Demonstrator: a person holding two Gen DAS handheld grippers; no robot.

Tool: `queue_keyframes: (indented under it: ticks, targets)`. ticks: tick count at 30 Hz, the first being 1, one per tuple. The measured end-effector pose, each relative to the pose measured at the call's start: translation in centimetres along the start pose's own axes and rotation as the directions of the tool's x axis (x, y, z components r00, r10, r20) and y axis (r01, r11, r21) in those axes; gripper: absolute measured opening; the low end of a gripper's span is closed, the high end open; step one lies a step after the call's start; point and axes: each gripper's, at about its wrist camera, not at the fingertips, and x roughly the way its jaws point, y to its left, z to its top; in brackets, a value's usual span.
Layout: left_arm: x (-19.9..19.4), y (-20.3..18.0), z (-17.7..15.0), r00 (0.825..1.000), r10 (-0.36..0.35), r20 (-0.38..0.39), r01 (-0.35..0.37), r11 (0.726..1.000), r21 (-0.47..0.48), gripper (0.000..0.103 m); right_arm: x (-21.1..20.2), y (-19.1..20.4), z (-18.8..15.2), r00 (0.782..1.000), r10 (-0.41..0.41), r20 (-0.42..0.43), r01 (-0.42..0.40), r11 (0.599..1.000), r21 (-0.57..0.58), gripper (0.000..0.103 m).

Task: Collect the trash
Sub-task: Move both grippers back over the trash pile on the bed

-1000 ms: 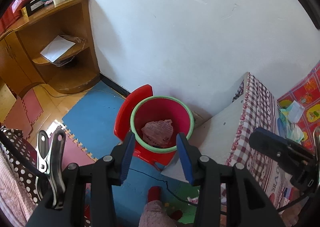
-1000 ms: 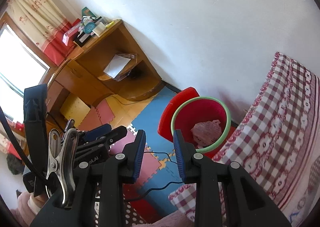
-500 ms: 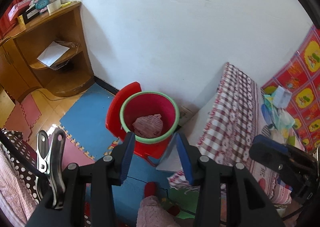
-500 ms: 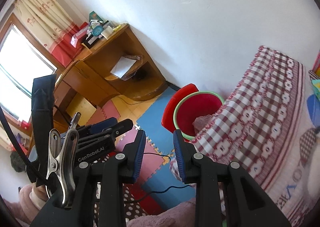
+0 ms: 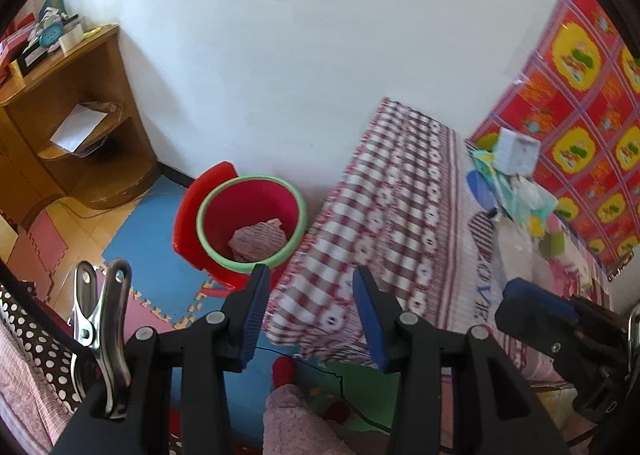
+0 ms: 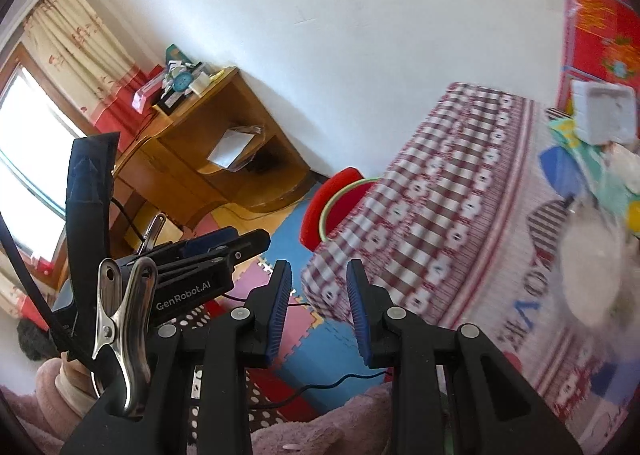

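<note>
A red bin with a green rim (image 5: 252, 223) stands on a red stool by the wall, with crumpled pinkish trash (image 5: 258, 241) inside. My left gripper (image 5: 308, 315) hangs open and empty over the corner of the checked tablecloth (image 5: 400, 215), right of the bin. My right gripper (image 6: 316, 311) is open and empty too, above the floor mats near the table's corner. In the right wrist view the bin (image 6: 340, 203) is half hidden behind the cloth. On the table lie a white box (image 6: 604, 115), wrappers (image 5: 516, 191) and a pale plate (image 6: 592, 267).
A wooden corner desk (image 5: 68, 127) with papers and a clock stands at the left by the wall. Foam mats (image 5: 140, 255) cover the floor, with a thin black cable (image 6: 328, 383) across them. A red and yellow patterned sheet (image 5: 580, 115) hangs behind the table. A pink-slippered foot (image 5: 296, 415) is below.
Both grippers have swung right and a little up, away from the bin and toward the table. The bin slid left in both views; more of the tabletop's clutter came into sight.
</note>
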Motion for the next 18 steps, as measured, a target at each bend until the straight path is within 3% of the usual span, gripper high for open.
queue_keyframes:
  ticks: [18]
  targets:
    - [-2.2,-7.9,-3.5,0.997,-0.072,-0.008,0.072,0.995,0.072,0.045,-7.4,-4.8,-4.6,0.996,-0.069,0.054,0.067,0.997,0.049,0.030]
